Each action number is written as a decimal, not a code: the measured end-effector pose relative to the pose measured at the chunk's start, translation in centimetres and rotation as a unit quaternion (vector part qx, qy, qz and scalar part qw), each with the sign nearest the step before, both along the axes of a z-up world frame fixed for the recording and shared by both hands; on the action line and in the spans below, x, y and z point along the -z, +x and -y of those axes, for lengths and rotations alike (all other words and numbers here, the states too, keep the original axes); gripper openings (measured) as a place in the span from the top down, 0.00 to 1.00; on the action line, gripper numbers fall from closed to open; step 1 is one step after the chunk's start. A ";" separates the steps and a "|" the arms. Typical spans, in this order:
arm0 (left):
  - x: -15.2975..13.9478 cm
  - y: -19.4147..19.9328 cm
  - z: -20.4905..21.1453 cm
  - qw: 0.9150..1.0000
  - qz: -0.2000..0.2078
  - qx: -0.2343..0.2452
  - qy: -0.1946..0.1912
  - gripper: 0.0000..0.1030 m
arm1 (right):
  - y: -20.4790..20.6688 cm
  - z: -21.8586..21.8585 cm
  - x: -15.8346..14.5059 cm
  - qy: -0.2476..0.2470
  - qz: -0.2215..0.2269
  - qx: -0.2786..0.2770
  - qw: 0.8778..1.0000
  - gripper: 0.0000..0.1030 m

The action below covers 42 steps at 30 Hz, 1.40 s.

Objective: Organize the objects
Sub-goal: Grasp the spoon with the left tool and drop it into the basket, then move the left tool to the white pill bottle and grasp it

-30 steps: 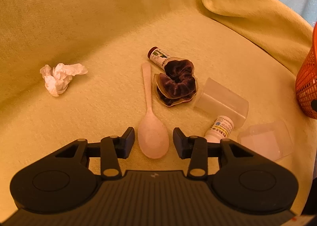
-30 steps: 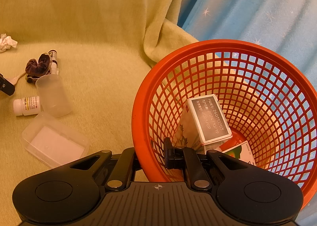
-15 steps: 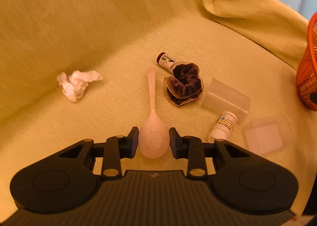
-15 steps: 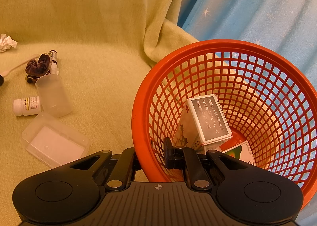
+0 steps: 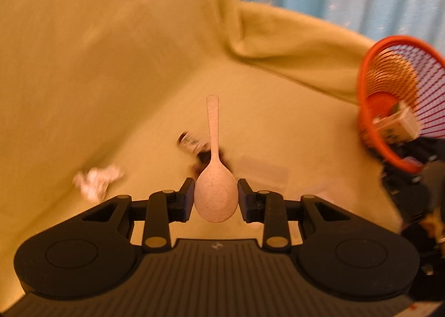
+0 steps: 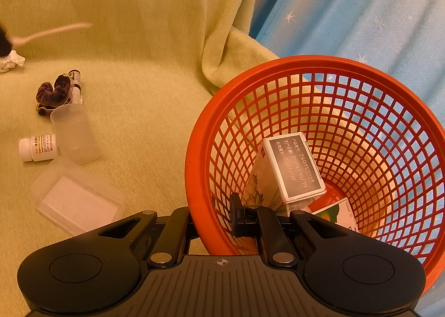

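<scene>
We see the left gripper (image 5: 215, 199) with its jaws narrowed onto the bowl of a pale pink spoon (image 5: 215, 178), one pad on each side, the handle pointing away from the camera. The spoon hangs clear of the yellow-green blanket (image 5: 139, 67) below. Beneath it, blurred, lie a crumpled tissue (image 5: 96, 181), a small dark-capped vial (image 5: 192, 141) and a dark scrunchie (image 5: 207, 156) partly hidden behind the spoon.

The right gripper (image 6: 211, 218) has its jaws nearly together, pinching the near rim of the orange basket (image 6: 328, 89), one finger outside the wall and one inside. In the basket a white carton (image 6: 292, 168) with a dark printed panel leans upright over a second, colourful box (image 6: 338, 212).

To the left of the basket on the blanket lie a clear plastic tray (image 6: 78, 200), a frosted cup (image 6: 75, 133) on its side and a white pill bottle (image 6: 37, 147) touching it. Blue starred fabric (image 6: 361, 11) hangs behind.
</scene>
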<state>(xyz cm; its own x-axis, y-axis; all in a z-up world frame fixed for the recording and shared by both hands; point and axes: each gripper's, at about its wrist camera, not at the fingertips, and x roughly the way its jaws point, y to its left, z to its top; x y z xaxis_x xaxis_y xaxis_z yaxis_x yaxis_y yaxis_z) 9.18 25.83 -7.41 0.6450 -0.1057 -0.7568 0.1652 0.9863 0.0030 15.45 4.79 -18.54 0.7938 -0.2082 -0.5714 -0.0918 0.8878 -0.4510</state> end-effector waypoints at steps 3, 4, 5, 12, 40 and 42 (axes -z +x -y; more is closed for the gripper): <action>-2.0 0.4 1.4 0.999 0.011 0.031 -0.006 0.73 | 0.0 0.0 0.0 0.000 0.000 0.000 1.000 0.94; -2.6 0.5 1.9 0.999 0.014 0.041 -0.010 0.73 | 0.0 0.0 0.0 0.000 0.000 0.000 1.000 0.94; -3.1 0.6 2.4 0.998 0.018 0.051 -0.013 0.73 | 0.0 0.0 0.0 0.000 0.000 0.000 1.000 0.94; -6.0 0.9 6.4 0.992 0.031 0.117 -0.032 0.73 | 0.0 0.0 -0.1 0.003 0.001 0.001 1.000 0.94; -6.8 4.7 11.7 0.984 0.054 0.158 -0.065 0.67 | 0.5 -0.1 -0.1 0.012 0.003 0.002 1.000 0.94; -5.9 4.7 8.8 0.991 0.051 0.108 -0.061 0.65 | 0.4 0.1 -0.1 0.015 0.004 0.003 1.000 0.94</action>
